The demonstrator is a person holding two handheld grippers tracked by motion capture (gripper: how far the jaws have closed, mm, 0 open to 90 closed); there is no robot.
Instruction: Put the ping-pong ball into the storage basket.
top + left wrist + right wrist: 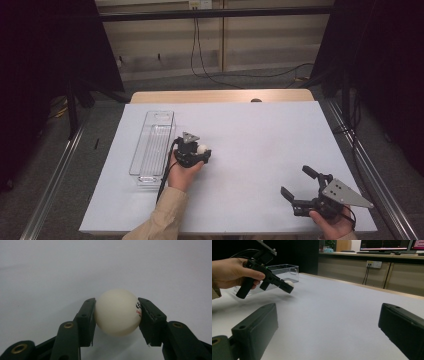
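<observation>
Right now the thing that matters is how the ball (201, 149) sits relative to the clear plastic bin (152, 145). The left gripper (199, 155) has its jaws clenched on the white ball, one pad on each side, as the left gripper view shows plainly (117, 312), with some small printing near one pad. The ball hangs just above the white table sheet (250, 150), so it looks lifted rather than resting, though the gap beneath is hard to judge.

Nearest to me, the right gripper (297, 187) rests low by the table's near edge, well apart from the ball; its jaws stand wide with nothing between them, the bare sheet showing through the gap in the right gripper view. It is plainly the farther hand and plays no part yet.

Moving outward, the left hand (182, 172) is just beside the bin, which lies to its left. The bin is long and narrow, its long axis running away from the person toward the far edge. Its top is open and, as far as I can tell through the glare, holds nothing. My guess is a short carry sideways and over the near wall will do; that wall is the only thing in the way.

Beyond lie the wooden table edge (220, 96) and a dangling black cable (197, 50).
</observation>
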